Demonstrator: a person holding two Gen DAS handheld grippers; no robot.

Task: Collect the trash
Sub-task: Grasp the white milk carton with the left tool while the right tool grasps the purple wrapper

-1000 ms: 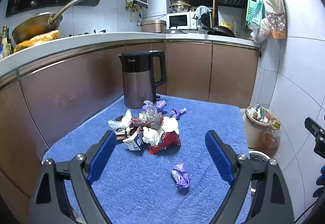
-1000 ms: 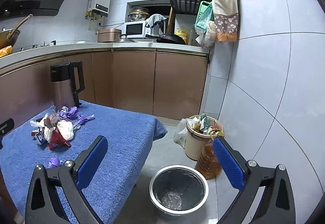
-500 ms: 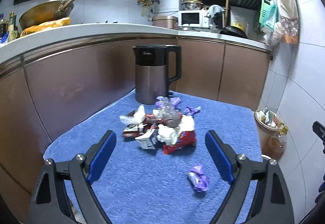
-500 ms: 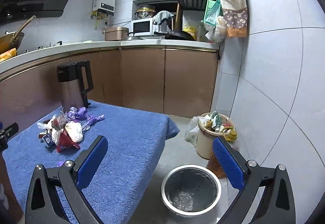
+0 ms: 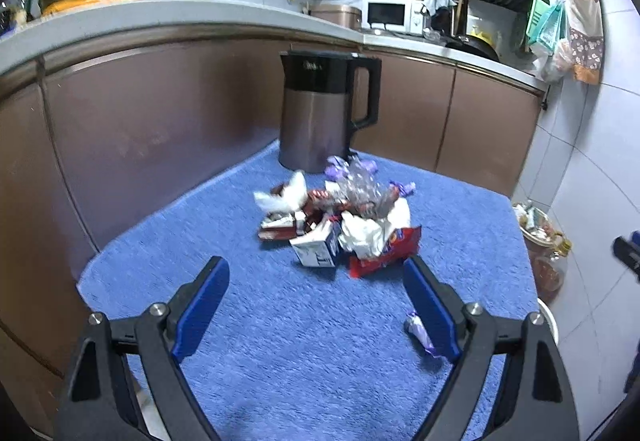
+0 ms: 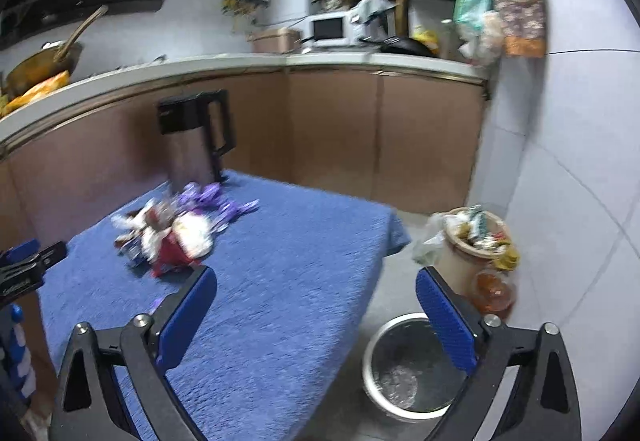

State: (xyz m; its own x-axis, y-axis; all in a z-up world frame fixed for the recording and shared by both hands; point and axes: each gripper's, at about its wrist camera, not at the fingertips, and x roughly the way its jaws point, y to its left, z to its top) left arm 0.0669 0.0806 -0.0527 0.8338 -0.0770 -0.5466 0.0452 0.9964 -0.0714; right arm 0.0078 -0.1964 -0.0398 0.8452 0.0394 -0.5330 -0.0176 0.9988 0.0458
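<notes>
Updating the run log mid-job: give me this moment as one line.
left gripper: open, empty, facing trash pile | right gripper: open, empty | stray purple wrapper: on blue cloth | steel bin: on floor

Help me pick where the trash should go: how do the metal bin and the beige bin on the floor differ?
The metal bin is shiny steel and nearly empty, with only a crumpled bit at its bottom; the beige bin is heaped over its rim. The metal bin sits nearer the blue-covered table, close to the right gripper; the beige bin stands farther back beside an amber bottle. Both are round, open-topped and stand upright on the floor.
</notes>
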